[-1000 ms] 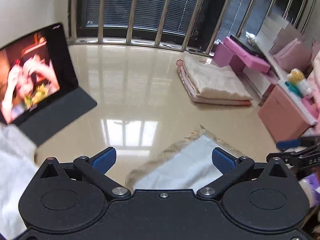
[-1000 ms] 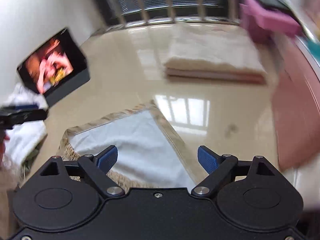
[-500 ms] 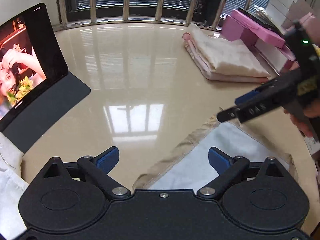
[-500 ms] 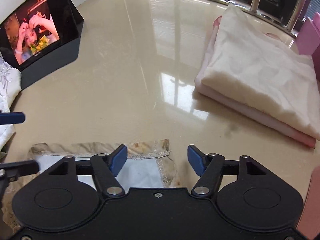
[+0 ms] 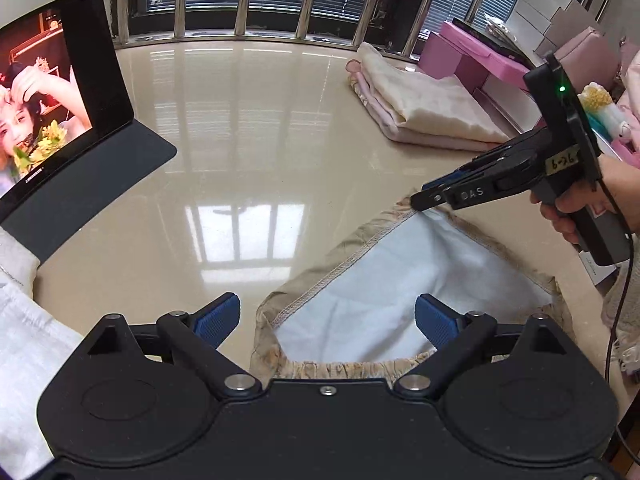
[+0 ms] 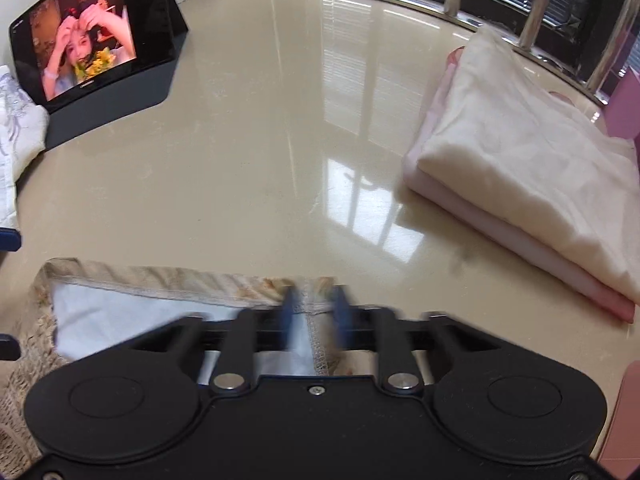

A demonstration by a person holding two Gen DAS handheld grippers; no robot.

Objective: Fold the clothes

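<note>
Nearest, the left gripper [image 5: 327, 316] hangs with its blue fingers spread wide over the near hem of the beige garment [image 5: 400, 280], gripping nothing; the garment lies at the near edge of the table [image 5: 240, 140], its pale lining facing up. At its far corner the right gripper [image 6: 311, 308] has its fingers drawn in close on either side of the stitched hem, blurred, so I cannot tell whether they have bitten yet. The step in hand looks like securing that corner for a fold. Next, I judge, the left fingers need to close on the near hem so both corners can lift together. Beyond, the middle of the table is bare. A folded stack [image 6: 520, 168] sits toward the far right edge, a tablet [image 5: 52, 92] stands at the left edge, and white cloth [image 5: 24, 320] lies near the left corner, all apart from the garment.
</note>
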